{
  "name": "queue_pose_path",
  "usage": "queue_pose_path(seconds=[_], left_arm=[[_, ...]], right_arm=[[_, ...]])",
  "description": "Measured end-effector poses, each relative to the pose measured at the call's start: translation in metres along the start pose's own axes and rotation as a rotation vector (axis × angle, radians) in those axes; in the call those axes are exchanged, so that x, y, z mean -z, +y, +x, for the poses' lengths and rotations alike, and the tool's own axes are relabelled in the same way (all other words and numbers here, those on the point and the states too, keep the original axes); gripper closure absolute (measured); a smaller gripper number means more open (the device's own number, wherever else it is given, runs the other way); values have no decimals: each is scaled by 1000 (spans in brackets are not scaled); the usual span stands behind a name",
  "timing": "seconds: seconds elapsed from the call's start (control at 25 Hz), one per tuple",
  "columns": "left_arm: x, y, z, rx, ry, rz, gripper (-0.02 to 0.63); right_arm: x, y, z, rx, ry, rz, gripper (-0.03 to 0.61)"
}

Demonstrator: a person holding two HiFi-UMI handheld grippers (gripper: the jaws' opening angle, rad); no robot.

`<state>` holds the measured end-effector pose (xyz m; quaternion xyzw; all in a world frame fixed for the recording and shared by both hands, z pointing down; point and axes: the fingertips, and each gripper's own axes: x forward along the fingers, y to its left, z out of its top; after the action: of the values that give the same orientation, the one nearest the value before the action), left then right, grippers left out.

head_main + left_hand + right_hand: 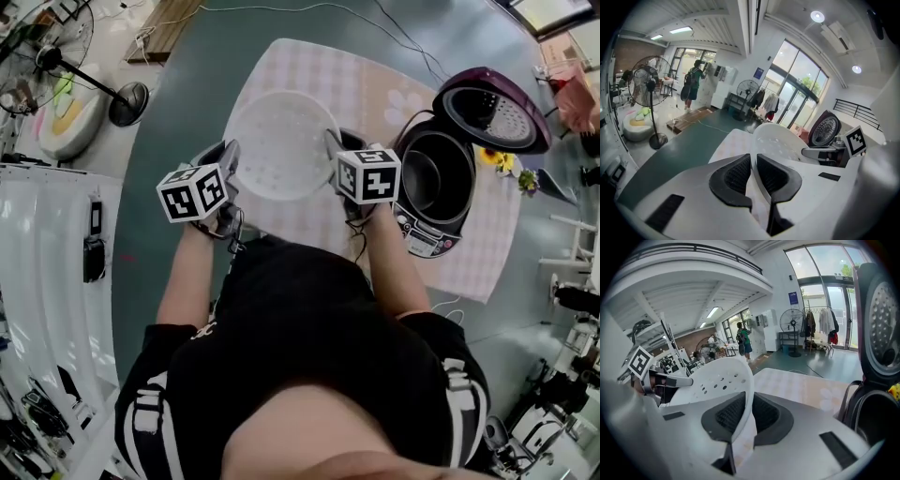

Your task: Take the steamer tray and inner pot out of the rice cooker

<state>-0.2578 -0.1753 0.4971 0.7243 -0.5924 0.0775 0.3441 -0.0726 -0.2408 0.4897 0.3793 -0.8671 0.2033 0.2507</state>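
A white perforated steamer tray [281, 142] hangs over the checked tablecloth, left of the rice cooker [441, 178]. My left gripper [232, 161] is shut on the tray's left rim, which shows between the dark pads in the left gripper view [753, 174]. On the opposite rim my right gripper [335, 155] is shut too, the thin white edge of the steamer tray [726, 380] pinched in my right gripper [746, 414]. The cooker stands open with its purple lid [492, 105] raised. Its dark inner pot [433, 172] sits inside.
The tablecloth [375, 94] covers a round table. A small bunch of yellow flowers [506, 164] lies right of the cooker. Beyond the table's left edge a standing fan [84, 70] rests on the green floor. A person [692, 84] stands far off by a wall.
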Motion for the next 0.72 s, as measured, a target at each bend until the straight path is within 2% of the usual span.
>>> queue_pose_path(seconds=[0.48, 0.72], left_arm=[[-2, 61, 45, 35, 79, 18, 571], [-4, 88, 79, 69, 123, 20, 571]], right_arm=[[10, 6, 65, 43, 46, 82, 532], [20, -2, 98, 50, 79, 177, 528]])
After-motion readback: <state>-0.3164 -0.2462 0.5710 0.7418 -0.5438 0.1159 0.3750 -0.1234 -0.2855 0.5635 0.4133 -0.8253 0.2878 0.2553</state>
